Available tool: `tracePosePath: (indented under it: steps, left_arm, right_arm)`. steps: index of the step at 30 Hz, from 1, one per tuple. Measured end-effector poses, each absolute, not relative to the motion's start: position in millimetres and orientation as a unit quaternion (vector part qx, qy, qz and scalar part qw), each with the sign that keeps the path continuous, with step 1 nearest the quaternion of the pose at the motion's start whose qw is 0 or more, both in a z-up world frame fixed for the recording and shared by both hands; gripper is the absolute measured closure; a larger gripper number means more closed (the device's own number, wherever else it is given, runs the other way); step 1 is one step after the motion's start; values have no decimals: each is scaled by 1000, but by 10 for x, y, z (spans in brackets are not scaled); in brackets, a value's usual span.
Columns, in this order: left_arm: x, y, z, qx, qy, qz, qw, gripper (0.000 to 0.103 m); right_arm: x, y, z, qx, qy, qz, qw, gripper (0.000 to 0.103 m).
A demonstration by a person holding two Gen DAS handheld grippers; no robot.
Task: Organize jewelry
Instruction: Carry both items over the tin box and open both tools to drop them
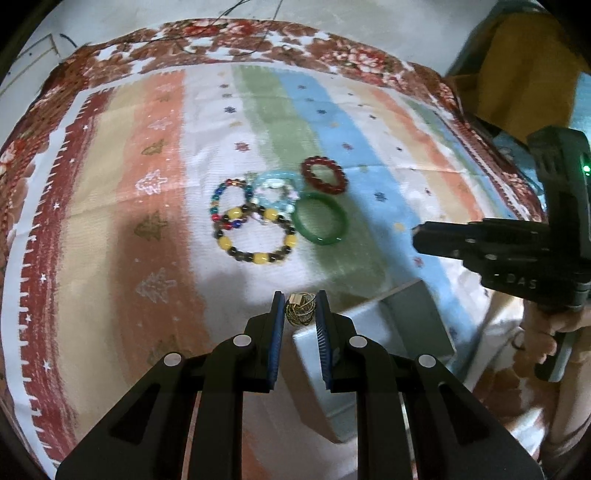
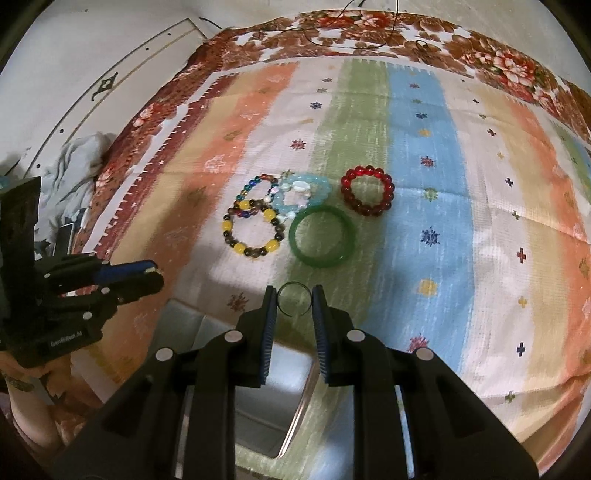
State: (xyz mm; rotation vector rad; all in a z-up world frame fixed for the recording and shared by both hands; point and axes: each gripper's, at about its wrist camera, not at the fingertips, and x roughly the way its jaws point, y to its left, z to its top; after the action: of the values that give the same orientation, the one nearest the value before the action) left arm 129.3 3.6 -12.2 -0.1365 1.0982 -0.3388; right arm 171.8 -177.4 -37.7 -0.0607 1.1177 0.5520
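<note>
My left gripper (image 1: 300,308) is shut on a small gold tangled chain (image 1: 301,314), held above the corner of a white box (image 1: 373,354). My right gripper (image 2: 294,301) is shut on a thin dark ring (image 2: 294,300), held over the box (image 2: 266,398). On the striped cloth beyond lie a green bangle (image 1: 320,218) (image 2: 322,236), a red bead bracelet (image 1: 324,175) (image 2: 367,190), a light blue bracelet (image 1: 275,192) (image 2: 301,194), a yellow and dark bead bracelet (image 1: 255,234) (image 2: 253,232) and a multicolour bead bracelet (image 1: 227,201) (image 2: 255,190).
The striped cloth (image 2: 443,184) lies over a red floral cover (image 2: 369,33). The right gripper body (image 1: 517,243) shows at the right in the left wrist view, the left gripper (image 2: 74,291) at the left in the right wrist view. Grey cloth (image 2: 77,162) lies at the bed's left.
</note>
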Motion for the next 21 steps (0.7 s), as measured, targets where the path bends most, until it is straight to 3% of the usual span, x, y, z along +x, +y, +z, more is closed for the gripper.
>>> tracePosePath:
  steps: [21]
  left_arm:
    - [806, -250, -102, -62, 507, -179, 841, 87]
  right_arm:
    - [1042, -1815, -414, 4, 518, 296, 802, 82]
